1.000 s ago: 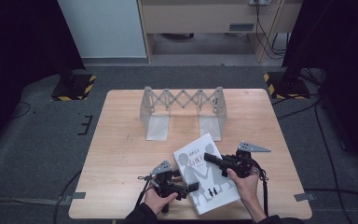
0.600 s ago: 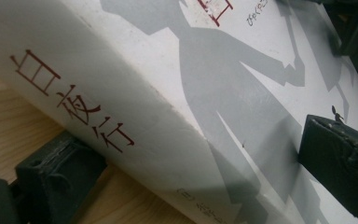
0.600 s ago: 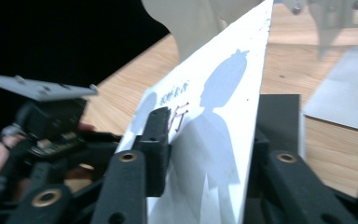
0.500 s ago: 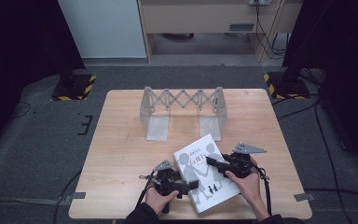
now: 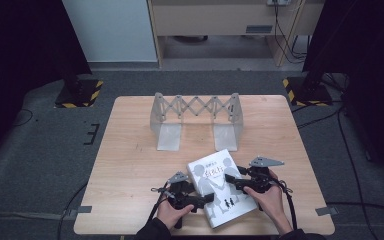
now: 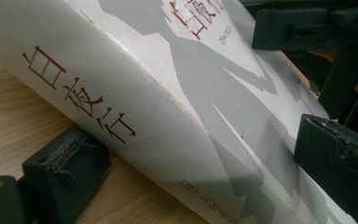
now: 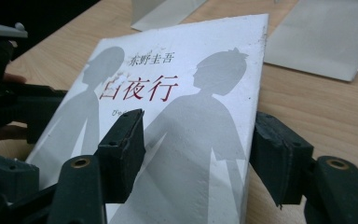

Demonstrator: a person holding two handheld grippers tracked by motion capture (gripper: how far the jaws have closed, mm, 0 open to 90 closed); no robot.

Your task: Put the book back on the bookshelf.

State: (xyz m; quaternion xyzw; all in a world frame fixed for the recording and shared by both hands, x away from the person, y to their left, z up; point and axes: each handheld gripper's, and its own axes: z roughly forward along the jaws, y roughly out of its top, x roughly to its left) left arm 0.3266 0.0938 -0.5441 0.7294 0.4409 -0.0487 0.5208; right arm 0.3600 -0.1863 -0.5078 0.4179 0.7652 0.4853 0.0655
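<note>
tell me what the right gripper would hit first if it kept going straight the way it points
Most likely the white book. The right gripper has just been opening, its jaws either side of the book's edge, and it aims along the cover. Beyond lies the left gripper.

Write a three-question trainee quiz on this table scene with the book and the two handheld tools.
1. True or false: the white book stands upright in the metal expandable book rack.
2. The jaws of the right tool are: A) shut on the book; B) open, astride the book's edge; C) gripping the rack.
3. What colour is the title printed on the book's spine?

Key:
1. False. It lies on the wooden table, in front of the rack.
2. B. The jaws have just been opening: one is over the cover, the other beside the edge.
3. Red.
</note>
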